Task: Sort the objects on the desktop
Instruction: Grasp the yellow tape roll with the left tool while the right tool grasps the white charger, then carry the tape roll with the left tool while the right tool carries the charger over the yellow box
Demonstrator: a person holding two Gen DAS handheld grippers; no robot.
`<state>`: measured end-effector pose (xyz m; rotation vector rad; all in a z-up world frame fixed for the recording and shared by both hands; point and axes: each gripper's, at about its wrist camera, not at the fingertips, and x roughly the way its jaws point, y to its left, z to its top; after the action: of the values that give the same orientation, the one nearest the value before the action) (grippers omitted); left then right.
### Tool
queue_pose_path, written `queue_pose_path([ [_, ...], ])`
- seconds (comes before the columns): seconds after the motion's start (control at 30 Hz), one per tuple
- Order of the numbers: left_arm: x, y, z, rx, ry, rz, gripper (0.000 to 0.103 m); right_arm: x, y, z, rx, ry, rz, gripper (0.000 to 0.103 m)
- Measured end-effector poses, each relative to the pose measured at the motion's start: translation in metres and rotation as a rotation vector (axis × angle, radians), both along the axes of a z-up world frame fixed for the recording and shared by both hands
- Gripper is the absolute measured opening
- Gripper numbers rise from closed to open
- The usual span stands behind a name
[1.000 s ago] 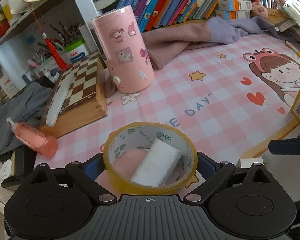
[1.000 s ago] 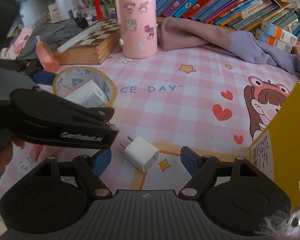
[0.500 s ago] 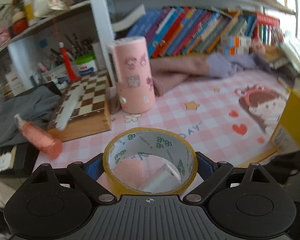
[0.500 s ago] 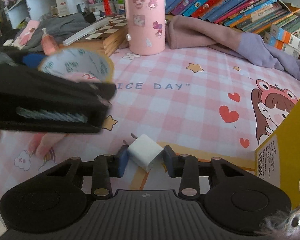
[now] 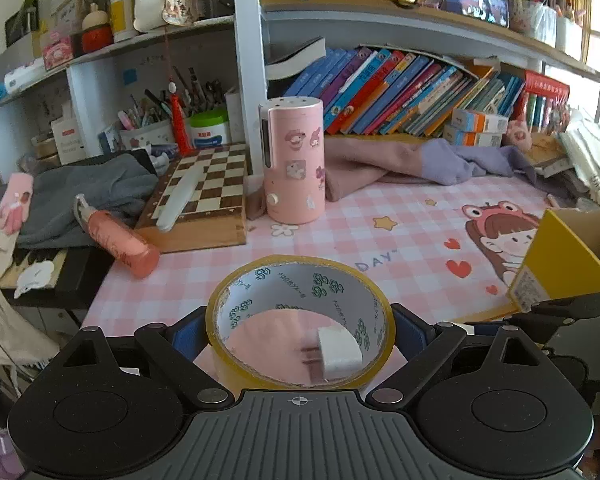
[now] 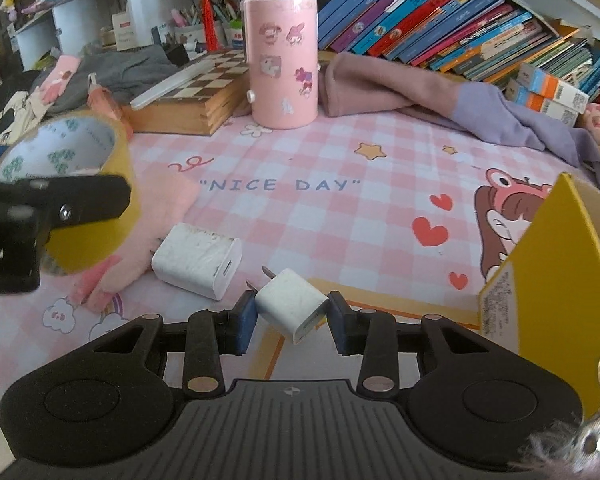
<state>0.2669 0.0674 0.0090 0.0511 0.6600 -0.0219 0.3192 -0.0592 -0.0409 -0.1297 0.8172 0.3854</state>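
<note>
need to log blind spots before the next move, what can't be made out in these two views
- Yellow box: its inside, cut off by the right wrist view's edge.
- Larger charger: mostly hidden behind the tape roll in the left wrist view.
- Label print on the yellow box: too small to read.

The left gripper (image 5: 299, 330), clamped on the tape roll (image 5: 300, 320), now carries the roll clear of the pink checked mat (image 6: 340, 168); a second ago the roll lay flat on the mat around the larger white charger (image 6: 198, 264). That charger now lies uncovered on the mat, beside the raised roll.

The right gripper (image 6: 292, 314) has closed from wide open: its blue pads now press both sides of the small white plug adapter (image 6: 290, 310), which a second ago lay loose between them.
</note>
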Motion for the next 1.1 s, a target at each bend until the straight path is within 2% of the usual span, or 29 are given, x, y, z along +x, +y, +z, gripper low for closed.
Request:
queue_pose_path([
  [0.8,-0.081,0.003,0.03,-0.074,-0.068,-0.028,0.094,-0.084,-0.023,0.052,0.055,-0.079,-0.01,0.035],
  [1.1,-0.118,0.007,0.033,-0.1,-0.083,-0.037,0.094,-0.118,-0.02,0.057,0.059,-0.075,-0.017,0.035],
])
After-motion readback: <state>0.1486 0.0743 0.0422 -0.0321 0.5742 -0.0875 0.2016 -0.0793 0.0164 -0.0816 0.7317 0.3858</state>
